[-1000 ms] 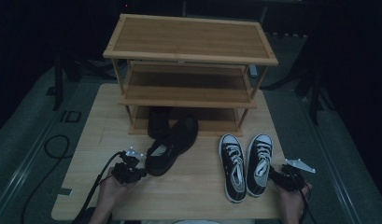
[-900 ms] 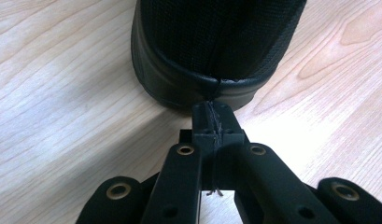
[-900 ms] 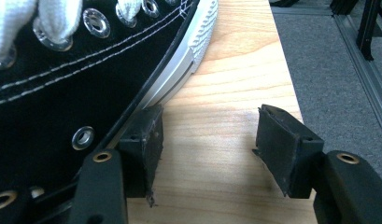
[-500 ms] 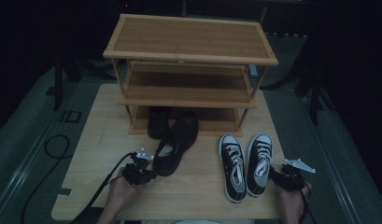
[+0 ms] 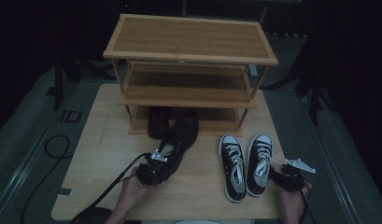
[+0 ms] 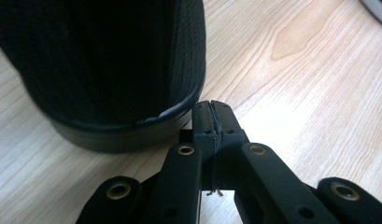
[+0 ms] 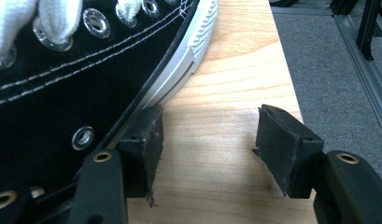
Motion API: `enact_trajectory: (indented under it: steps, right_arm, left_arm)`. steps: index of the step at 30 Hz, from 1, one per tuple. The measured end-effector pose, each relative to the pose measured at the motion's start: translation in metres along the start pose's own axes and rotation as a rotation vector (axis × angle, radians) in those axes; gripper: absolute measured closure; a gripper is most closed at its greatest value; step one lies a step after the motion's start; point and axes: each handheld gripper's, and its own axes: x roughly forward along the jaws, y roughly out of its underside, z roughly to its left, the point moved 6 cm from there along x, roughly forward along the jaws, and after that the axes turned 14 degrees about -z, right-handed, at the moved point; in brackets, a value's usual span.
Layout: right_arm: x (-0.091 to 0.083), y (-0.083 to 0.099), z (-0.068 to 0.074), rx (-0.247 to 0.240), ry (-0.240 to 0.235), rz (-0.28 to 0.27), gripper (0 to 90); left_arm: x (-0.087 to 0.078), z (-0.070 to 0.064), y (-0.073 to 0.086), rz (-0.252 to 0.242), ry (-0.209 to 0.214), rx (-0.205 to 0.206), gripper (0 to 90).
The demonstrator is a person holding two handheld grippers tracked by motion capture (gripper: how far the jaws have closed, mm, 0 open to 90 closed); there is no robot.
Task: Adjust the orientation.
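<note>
My left gripper (image 6: 211, 122) is clenched with nothing between its pads, touching the black shoe's (image 5: 179, 142) heel on the table (image 5: 100, 154) before the rack (image 5: 188, 70). My right gripper (image 7: 207, 149) stands released beside the sneaker (image 7: 72, 79)

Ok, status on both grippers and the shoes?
Left gripper shut beside black shoe, no grip. Right gripper open against sneaker. Second black shoe on bottom shelf ahead.

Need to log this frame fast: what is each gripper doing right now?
Left gripper: jaws shut together beside the black leather shoe, holding nothing.
Right gripper: open, one jaw against the black canvas sneaker, nothing gripped.
</note>
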Motion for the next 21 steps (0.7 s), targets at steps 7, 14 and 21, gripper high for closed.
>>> enact_trajectory:
  steps: [7, 14, 21]
  right_arm:
    - [0.0, 0.0, 0.0, 0.0, 0.0, 0.0, 40.8]
    - [0.0, 0.0, 0.0, 0.0, 0.0, 0.0, 40.9]
    - [0.0, 0.0, 0.0, 0.0, 0.0, 0.0, 40.8]
  left_arm:
    - [-0.011, 0.008, 0.004, 0.0, -0.046, 0.003, 89.9]
    - [-0.021, 0.031, 0.014, 0.005, -0.157, -0.033, 89.9]
    - [-0.014, 0.03, 0.016, 0.015, -0.142, -0.041, 90.0]
